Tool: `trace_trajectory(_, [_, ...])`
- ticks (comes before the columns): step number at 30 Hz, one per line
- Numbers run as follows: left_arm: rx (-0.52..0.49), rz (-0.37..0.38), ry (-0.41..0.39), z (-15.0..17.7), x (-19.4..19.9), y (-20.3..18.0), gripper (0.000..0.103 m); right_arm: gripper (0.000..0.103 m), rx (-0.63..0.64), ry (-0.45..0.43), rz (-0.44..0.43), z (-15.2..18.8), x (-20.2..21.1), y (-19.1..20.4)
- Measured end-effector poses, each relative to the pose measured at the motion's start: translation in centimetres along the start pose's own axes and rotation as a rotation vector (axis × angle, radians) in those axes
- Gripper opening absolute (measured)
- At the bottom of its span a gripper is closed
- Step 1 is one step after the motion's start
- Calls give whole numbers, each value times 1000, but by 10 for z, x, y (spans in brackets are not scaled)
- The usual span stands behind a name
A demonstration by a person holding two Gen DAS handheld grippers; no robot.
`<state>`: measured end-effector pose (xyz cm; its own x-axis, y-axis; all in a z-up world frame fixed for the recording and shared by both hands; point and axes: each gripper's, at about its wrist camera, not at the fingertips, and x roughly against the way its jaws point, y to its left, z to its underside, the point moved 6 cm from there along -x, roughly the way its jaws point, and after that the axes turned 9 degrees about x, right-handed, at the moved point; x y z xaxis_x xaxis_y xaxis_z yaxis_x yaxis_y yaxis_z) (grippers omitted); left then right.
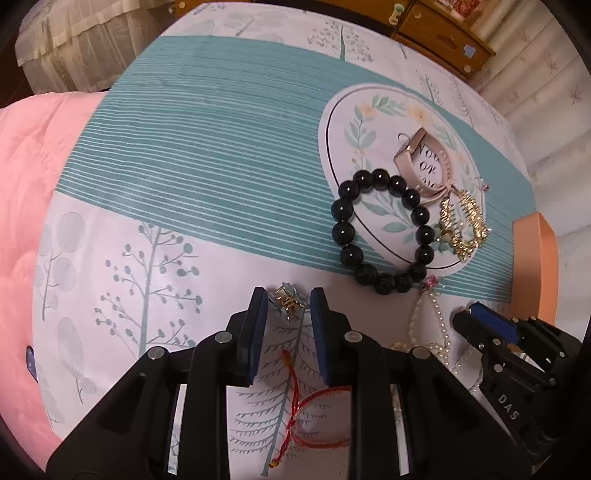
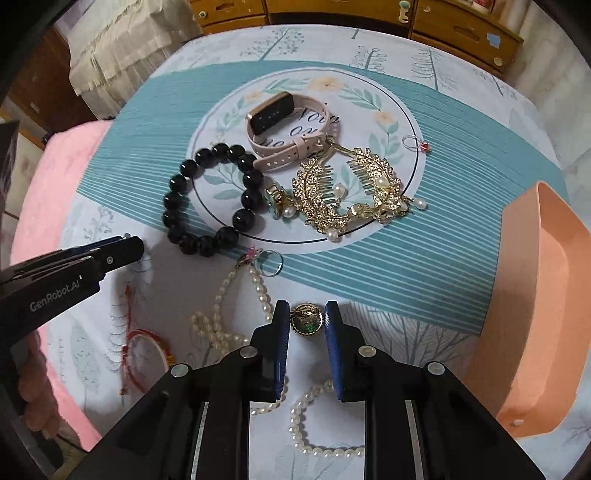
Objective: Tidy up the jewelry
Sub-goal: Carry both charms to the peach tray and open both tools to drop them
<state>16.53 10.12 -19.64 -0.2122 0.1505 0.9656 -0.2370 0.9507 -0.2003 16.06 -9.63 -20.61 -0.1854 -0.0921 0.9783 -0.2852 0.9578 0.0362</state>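
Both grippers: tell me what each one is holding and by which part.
The left gripper brackets a small gold flower clip; the right gripper brackets a round gold-rimmed green brooch. Whether either is actually pinched cannot be told.

wooden drawer cabinet (image 2: 461, 26) far side | cream frilled fabric (image 1: 74, 40) far left | light dim, warm

The bed's (image 1: 207, 155) left and far parts lie open. Toward its right edge, the bead bracelet (image 2: 210, 201), gold combs (image 2: 347, 188), pearl necklace (image 2: 236, 295) and orange tray (image 2: 535, 306) crowd the way.
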Motion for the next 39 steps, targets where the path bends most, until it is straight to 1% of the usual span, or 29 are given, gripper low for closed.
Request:
trace_trajectory(4, [-23,27,-35,6,19,-8,21,19,-29,-48,-37,8,21,-12])
trace_trajectory(6, [-47,47,-53,11,32,-16,21,19,-56,-82,-71,14,36,-21])
trace_trajectory(8, [-79,66,-71,16,41,-29,21,19,-86,-113,-89,22,49,-30])
trace_trajectory(12, [-171,114,-113,31,58,-78,21,19,-158,-190,-106,44,82,-48])
trace_trajectory(14, [-213,138,-125,40,61,-103,21,19,-193,-235,-92,56,99,-62])
trace_trajectory(17, [-281,166,-136,54,62,-148,21,19,-264,-297,-30,79,122,-101])
trace_trajectory(21, [-363,208,-115,71,58,-210,21,19,-361,-347,23,106,142,-152])
trace_trajectory(24, [-407,245,-86,81,52,-252,21,19,-409,-353,27,121,145,-184])
trace_trajectory(26, [-422,256,-68,84,43,-276,21,19,-422,-341,22,128,141,-200])
trace_trajectory(30, [-436,232,-38,87,16,-313,21,19,-436,-308,-10,138,128,-223])
trace_trajectory(32, [-438,212,-21,89,5,-324,21,19,-434,-300,-24,141,119,-228])
trace_trajectory(33, [-441,219,-23,90,3,-327,21,20,-435,-298,-38,143,116,-230])
trace_trajectory(34, [-447,204,-23,91,0,-331,21,21,-437,-297,-57,145,115,-234])
trace_trajectory(35, [-451,191,-25,92,-3,-333,21,22,-440,-295,-64,146,110,-233])
trace_trajectory(37, [-466,185,-12,96,-6,-340,22,30,-447,-298,-73,150,109,-238])
trace_trajectory(39, [-467,183,-3,97,-8,-339,24,32,-454,-304,-71,149,107,-239])
